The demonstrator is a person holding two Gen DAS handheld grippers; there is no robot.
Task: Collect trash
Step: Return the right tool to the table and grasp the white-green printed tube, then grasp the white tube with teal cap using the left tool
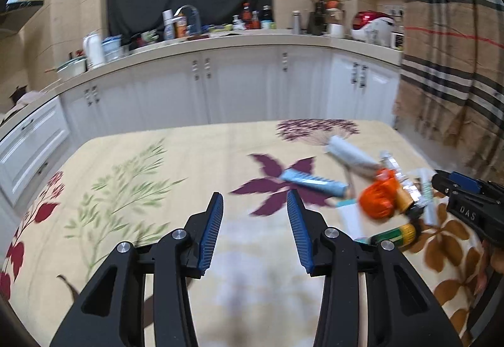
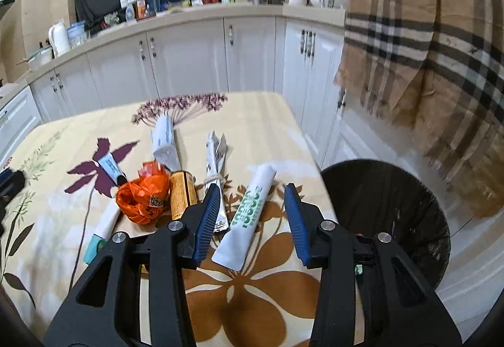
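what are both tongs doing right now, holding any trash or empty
left tongs: open, holding nothing.
right tongs: open, holding nothing; the white packet with green print lies on the table beneath the gap.

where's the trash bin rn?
Right wrist view, right side: the black trash bin stands on the floor just off the table edge, under the hanging plaid cloth. It is not in the left wrist view.

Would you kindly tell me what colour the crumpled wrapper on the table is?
Bright orange wrapper, seen best in the right wrist view.
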